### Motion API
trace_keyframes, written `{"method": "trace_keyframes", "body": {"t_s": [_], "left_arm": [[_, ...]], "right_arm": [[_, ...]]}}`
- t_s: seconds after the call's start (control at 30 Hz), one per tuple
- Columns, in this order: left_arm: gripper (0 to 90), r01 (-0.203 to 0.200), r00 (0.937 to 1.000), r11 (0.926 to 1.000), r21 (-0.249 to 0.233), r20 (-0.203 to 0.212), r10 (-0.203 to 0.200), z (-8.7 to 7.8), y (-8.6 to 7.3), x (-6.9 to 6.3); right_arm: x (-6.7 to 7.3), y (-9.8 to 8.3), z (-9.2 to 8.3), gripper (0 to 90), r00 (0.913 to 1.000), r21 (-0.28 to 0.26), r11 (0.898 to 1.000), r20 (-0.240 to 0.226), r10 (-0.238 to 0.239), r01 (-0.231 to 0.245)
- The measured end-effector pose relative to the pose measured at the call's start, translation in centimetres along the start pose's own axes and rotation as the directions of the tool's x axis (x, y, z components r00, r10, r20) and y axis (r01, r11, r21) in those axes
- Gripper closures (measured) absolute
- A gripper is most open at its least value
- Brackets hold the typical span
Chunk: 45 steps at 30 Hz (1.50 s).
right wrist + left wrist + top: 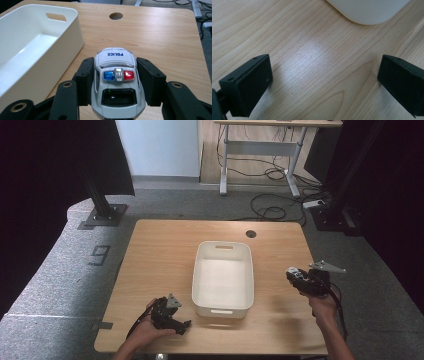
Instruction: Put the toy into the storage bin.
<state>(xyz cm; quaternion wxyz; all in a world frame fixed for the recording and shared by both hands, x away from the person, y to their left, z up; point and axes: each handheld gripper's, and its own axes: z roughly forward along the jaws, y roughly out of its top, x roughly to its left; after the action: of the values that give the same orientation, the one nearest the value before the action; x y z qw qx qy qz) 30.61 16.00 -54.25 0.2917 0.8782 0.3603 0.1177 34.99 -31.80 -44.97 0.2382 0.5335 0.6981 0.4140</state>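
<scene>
A white toy police car (116,80) with a blue and red light bar and the word POLICE on it sits clamped between the two black jaws of my right gripper (115,75). In the high view that gripper (292,276) hovers over the table's right side, just right of the white bin (223,247). The bin (72,40) is empty and stands at the table's middle. My left gripper (186,325) rests low at the front left, near the bin's front left corner (367,15). Its jaws stand wide apart over bare wood, nothing between them.
The wooden table (160,255) has a round cable hole (251,234) at the back right. Beyond it lie grey carpet, a black stand base (102,215), loose cables (272,210) and a desk frame (260,150).
</scene>
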Motion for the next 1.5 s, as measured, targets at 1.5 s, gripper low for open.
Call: {"method": "trace_keyframes", "body": {"t_s": [1.5], "left_arm": [[0.1,-0.001,1.0000,1.0000,-0.002,0.000,0.001,0.0,0.0,0.0]], "right_arm": [[3.6,1.0,0.8,50.4,0.9977,-0.015,0.999,-0.060,-0.031,0.030]]}}
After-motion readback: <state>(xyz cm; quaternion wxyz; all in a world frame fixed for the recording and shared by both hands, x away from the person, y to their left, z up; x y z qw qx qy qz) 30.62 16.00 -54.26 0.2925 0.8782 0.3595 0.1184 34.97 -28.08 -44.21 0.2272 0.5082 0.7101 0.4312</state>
